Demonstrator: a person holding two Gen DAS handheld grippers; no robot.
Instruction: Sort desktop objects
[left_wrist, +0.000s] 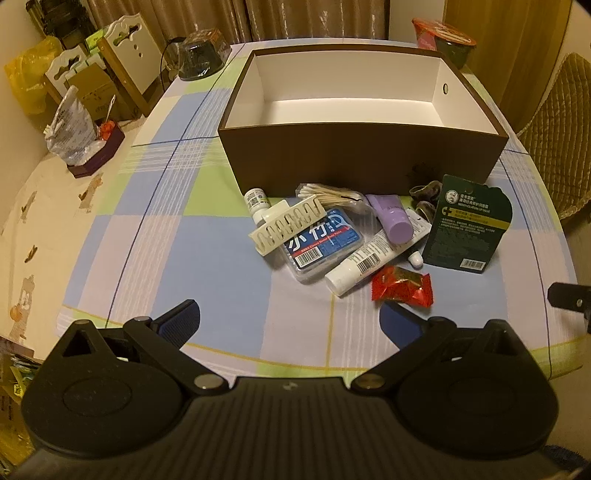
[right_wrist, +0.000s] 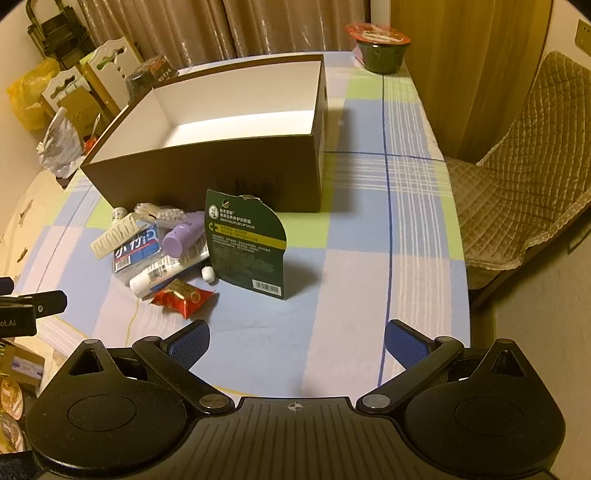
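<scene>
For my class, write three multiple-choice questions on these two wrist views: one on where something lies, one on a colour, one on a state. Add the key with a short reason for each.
1. Where does the pile of small items lie?
A. inside the box
B. on the tablecloth in front of the box
C. on the chair

2. What colour is the snack wrapper nearest the tools?
A. red
B. blue
C. white

3. How does the left tool stand?
A. shut on a tube
B. shut on nothing
C. open, holding nothing

Key: B, the pile with the purple tube sits before the brown box; A, the wrapper is red; C, the left tool has its fingers wide apart over bare cloth.
</scene>
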